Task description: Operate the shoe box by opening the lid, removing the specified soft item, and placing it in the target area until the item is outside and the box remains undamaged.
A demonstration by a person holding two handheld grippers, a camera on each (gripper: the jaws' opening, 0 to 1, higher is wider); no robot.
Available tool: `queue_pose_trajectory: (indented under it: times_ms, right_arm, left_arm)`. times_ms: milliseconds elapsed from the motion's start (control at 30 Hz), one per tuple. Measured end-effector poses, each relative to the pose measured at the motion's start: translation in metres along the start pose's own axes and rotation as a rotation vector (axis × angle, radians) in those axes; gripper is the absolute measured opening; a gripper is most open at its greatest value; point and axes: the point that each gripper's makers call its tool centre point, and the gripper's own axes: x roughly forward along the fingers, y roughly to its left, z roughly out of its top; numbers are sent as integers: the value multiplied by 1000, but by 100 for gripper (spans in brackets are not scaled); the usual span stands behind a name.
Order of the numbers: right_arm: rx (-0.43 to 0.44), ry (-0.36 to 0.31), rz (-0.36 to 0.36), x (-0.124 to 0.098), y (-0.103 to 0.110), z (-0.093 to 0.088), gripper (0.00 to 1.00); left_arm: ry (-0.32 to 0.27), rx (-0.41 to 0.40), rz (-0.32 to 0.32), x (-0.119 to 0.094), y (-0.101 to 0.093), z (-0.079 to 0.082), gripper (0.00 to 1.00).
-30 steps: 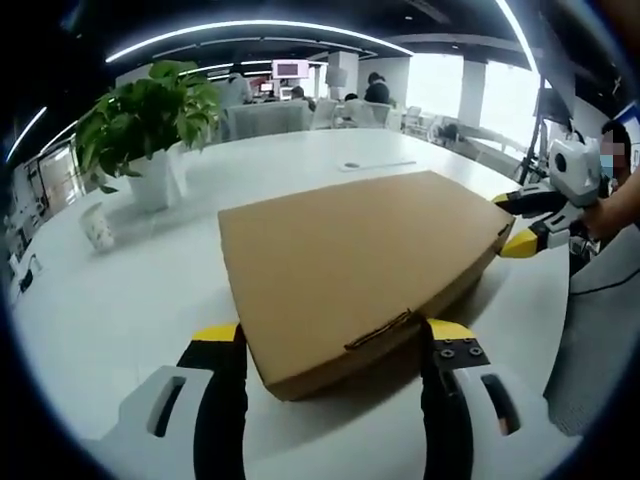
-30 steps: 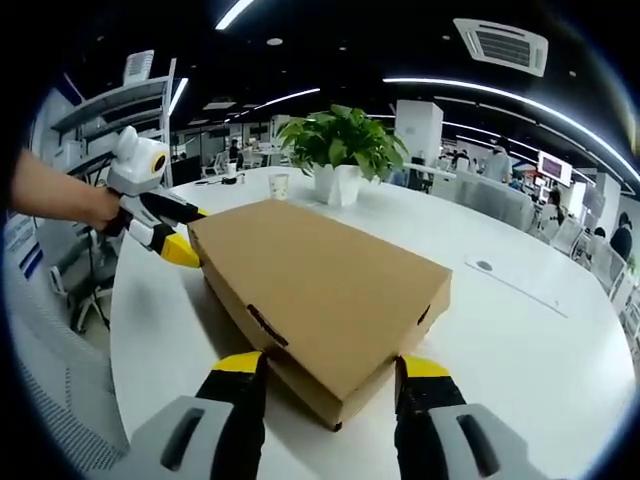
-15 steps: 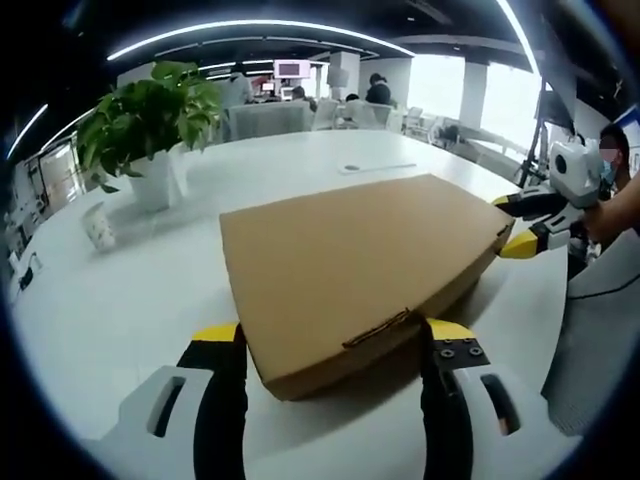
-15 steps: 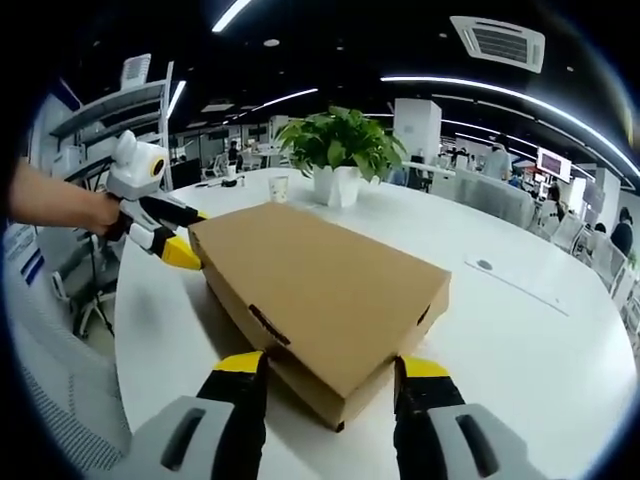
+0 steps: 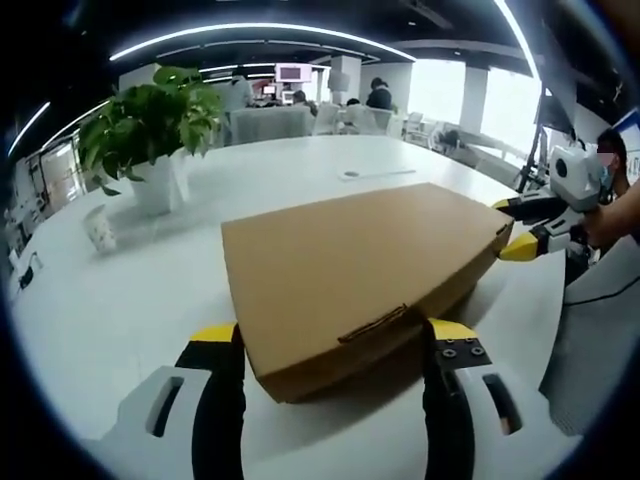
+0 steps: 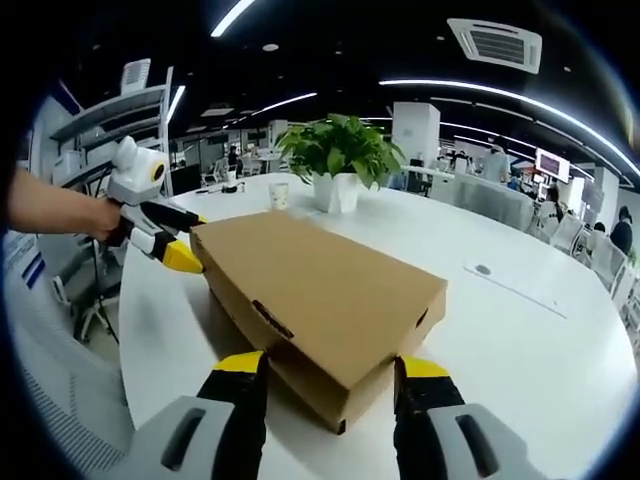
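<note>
Shoe box (image 5: 360,275) lay lid-down shut at frame centre on white bench (image 5: 130,290). Left claw (image 5: 332,345) and right claw (image 6: 327,378) both gaped wide, straddling opposite box corners. Risk: uneven lift could crease the cardboard or skid it toward the plant (image 6: 338,155)

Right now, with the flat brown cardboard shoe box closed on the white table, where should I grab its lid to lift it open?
Probably at the front edge of the flat brown cardboard shoe box, by the small tuck tab on the side wall. That tab sits between the left gripper and its open jaws, so come from that short end and lift upward. The right gripper straddles the opposite corner and could steady the base.
</note>
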Motion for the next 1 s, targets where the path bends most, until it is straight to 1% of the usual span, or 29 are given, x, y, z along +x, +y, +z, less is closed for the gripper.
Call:
queue_pose_trajectory:
  times_ms: [567, 1000]
  right_arm:
    - [-11, -40, 30, -10, 0, 14, 47]
    - [-41, -72, 48, -15, -2, 25, 46]
  left_arm:
    - [10, 41, -11, -8, -2, 10, 72]
    - [-9, 60, -11, -14, -1, 22, 72]
